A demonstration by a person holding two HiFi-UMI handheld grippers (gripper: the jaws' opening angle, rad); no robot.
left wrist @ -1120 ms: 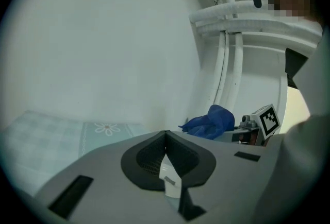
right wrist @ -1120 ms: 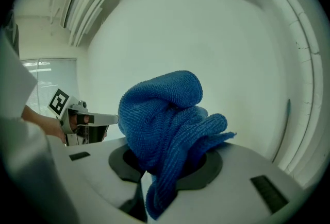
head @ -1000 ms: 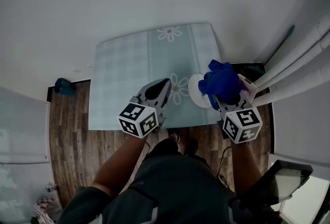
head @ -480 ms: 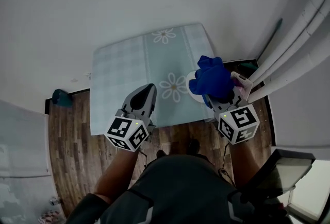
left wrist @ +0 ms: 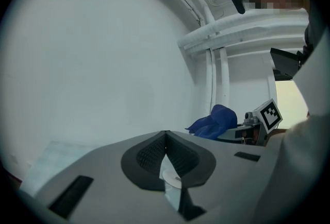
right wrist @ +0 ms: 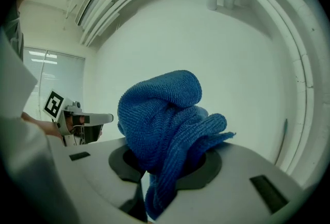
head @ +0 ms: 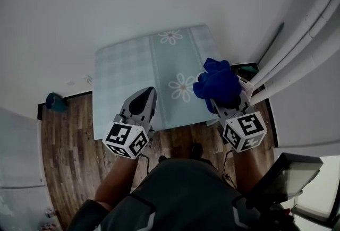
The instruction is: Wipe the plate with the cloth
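Table (head: pixel 123 78) edge: right gripper (right wrist: pixel 161 169) clamps cloth (right wrist: pixel 165 109).

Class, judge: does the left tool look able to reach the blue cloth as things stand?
Probably yes: only table lies between the left tool and the cloth, though the right tool grips it.

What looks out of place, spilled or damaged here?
Nothing stands out. The blue cloth is bunched in the right tongs, over the right edge of the flowered tablecloth; no spill or damage shows.
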